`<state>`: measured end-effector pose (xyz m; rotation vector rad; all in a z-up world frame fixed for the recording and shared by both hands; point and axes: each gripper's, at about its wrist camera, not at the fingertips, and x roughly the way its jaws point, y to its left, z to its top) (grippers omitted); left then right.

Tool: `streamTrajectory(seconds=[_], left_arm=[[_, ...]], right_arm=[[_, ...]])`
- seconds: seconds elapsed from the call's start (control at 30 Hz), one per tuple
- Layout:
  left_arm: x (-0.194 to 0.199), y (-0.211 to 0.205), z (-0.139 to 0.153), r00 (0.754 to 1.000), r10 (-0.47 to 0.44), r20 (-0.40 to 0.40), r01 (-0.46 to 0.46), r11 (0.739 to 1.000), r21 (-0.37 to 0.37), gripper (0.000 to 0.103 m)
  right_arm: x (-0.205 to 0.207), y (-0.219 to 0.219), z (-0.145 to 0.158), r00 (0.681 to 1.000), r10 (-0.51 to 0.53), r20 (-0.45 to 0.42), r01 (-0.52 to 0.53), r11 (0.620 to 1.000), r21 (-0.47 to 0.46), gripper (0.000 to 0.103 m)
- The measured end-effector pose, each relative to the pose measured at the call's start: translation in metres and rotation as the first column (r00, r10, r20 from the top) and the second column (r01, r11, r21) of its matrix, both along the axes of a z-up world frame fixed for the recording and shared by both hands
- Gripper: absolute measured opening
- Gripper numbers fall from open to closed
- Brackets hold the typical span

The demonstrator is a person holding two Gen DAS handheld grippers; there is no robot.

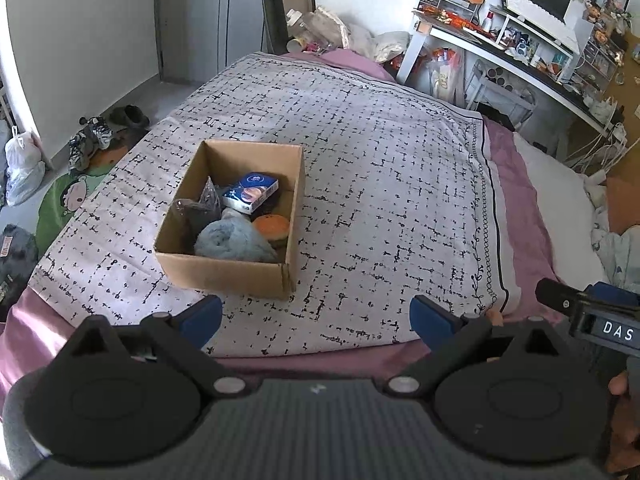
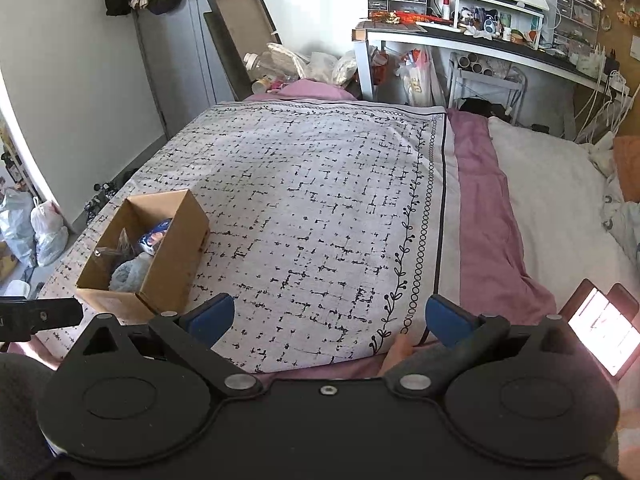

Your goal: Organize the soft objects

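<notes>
Partly hidden, the box's (image 2: 168, 264) near wall conceals its contents.

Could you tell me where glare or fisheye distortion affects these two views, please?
Left wrist view: the wall edge at far left bows into a curve, and the cardboard box stays evenly lit and sharp. Right wrist view: the phone screen at lower right is blown out to a pinkish white, and the desk edge curves.

Box (image 1: 236, 264) on bedspread (image 1: 380, 184), left; towel (image 1: 232, 242), packet (image 1: 250, 192) inside.
</notes>
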<state>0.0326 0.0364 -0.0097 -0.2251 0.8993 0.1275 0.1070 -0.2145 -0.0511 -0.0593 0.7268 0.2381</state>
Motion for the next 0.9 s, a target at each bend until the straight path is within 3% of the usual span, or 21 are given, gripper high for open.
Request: streamTrajectory(seconds=[0.9], left_arm=[[0.001, -0.011, 0.004, 0.999, -0.044, 0.015, 0.044, 0.999, 0.006, 0.099]], right_arm=[[-0.002, 0.001, 0.0, 1.0, 0.005, -0.001, -0.005, 1.0, -0.003, 0.103]])
